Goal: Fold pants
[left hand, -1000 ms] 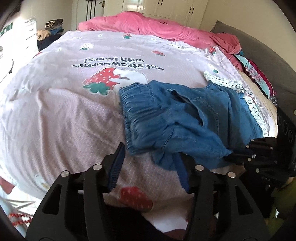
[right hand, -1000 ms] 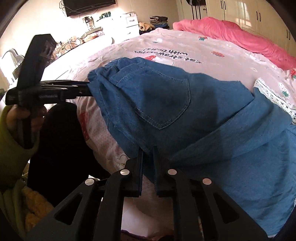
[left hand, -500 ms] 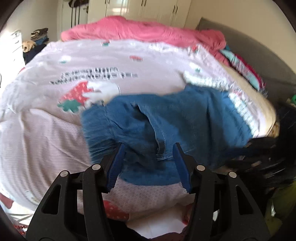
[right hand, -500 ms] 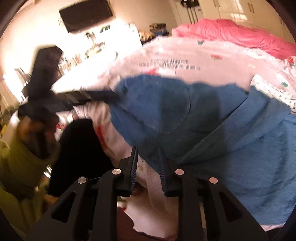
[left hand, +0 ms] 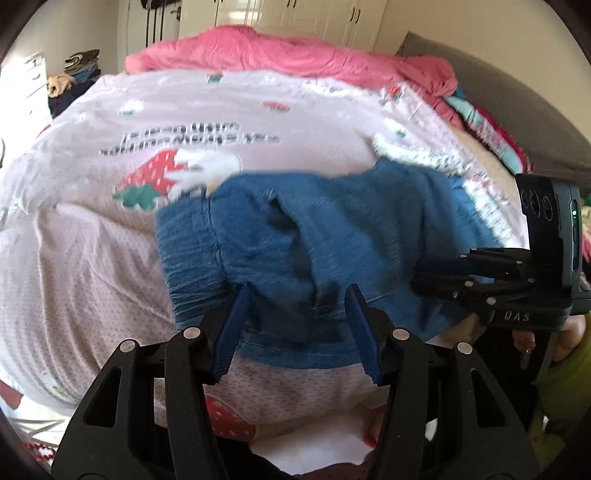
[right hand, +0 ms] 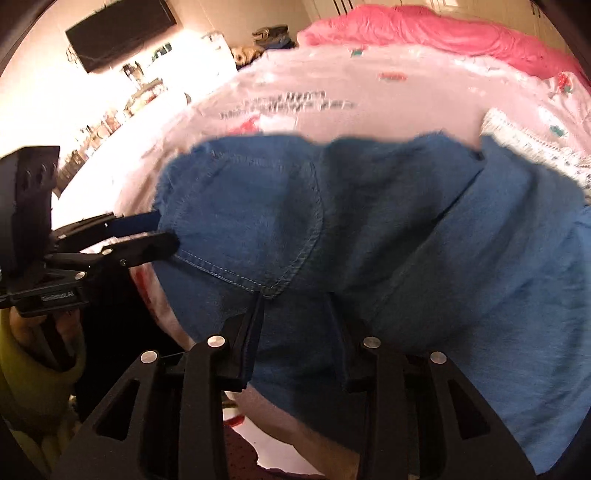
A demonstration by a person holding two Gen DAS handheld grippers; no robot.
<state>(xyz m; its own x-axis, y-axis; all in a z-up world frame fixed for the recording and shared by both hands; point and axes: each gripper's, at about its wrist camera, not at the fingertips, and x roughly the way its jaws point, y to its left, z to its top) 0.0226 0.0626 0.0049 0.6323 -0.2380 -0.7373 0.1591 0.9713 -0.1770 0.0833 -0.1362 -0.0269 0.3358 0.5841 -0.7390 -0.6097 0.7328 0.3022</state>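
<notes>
Blue denim pants (left hand: 332, 229) lie crumpled on the bed near its front edge, elastic waistband to the left. My left gripper (left hand: 295, 295) is open, its blue pads standing on either side of the pants' near edge without pressing it. In the right wrist view the back pocket of the pants (right hand: 258, 221) faces me. My right gripper (right hand: 295, 299) has its jaws opening, with denim lying between them. Each gripper shows in the other's view: the right gripper (left hand: 424, 273) at the pants' right side, the left gripper (right hand: 162, 232) at their left edge.
The bed sheet (left hand: 92, 258) is pale pink with strawberry prints. A pink duvet (left hand: 295, 51) is bunched at the far end and folded clothes (left hand: 491, 129) are piled along the right. A white lace-trimmed cloth (left hand: 417, 155) lies behind the pants. A wall screen (right hand: 118, 33) hangs far left.
The right gripper's jaws, shut on the denim a second ago, have parted. The left gripper has come forward so that its pads now straddle the pants' near edge.
</notes>
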